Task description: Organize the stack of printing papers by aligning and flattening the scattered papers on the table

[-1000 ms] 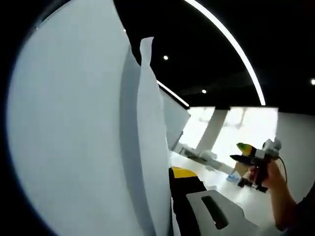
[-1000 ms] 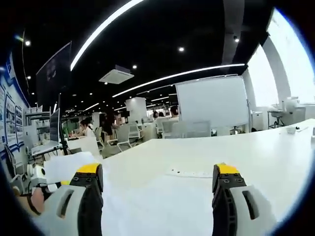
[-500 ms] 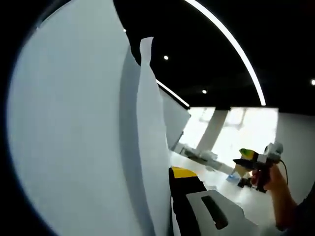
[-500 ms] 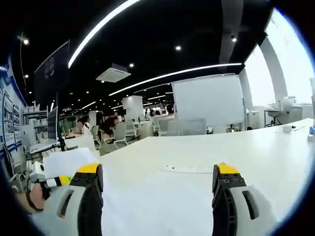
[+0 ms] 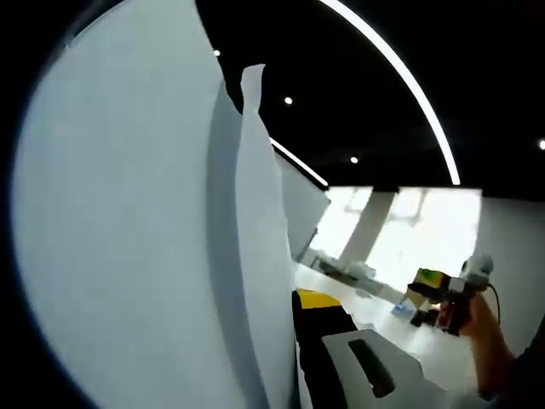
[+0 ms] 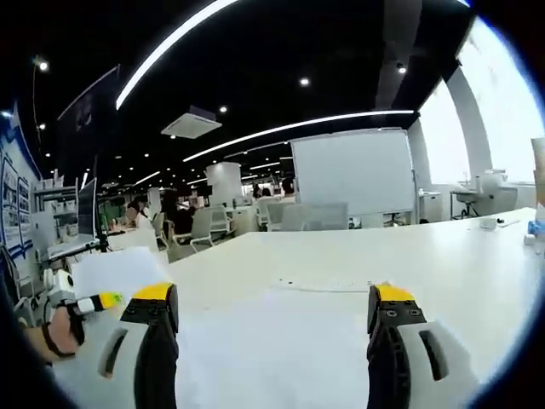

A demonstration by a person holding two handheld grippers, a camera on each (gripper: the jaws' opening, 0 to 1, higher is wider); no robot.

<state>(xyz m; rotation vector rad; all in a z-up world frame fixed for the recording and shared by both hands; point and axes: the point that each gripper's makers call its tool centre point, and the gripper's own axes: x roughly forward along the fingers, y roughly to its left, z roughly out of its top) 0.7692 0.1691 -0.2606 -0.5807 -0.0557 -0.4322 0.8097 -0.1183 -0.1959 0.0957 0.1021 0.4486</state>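
The right gripper has two grey fingers with black insides and yellow tips.

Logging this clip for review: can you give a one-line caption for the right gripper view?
Open right gripper over the white table; the left gripper holds up papers.

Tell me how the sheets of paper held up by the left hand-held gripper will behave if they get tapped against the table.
Probably floppy: the papers bow where they stand upright in the left hand-held gripper. Likely to fan apart, since their top edges already sit uneven.
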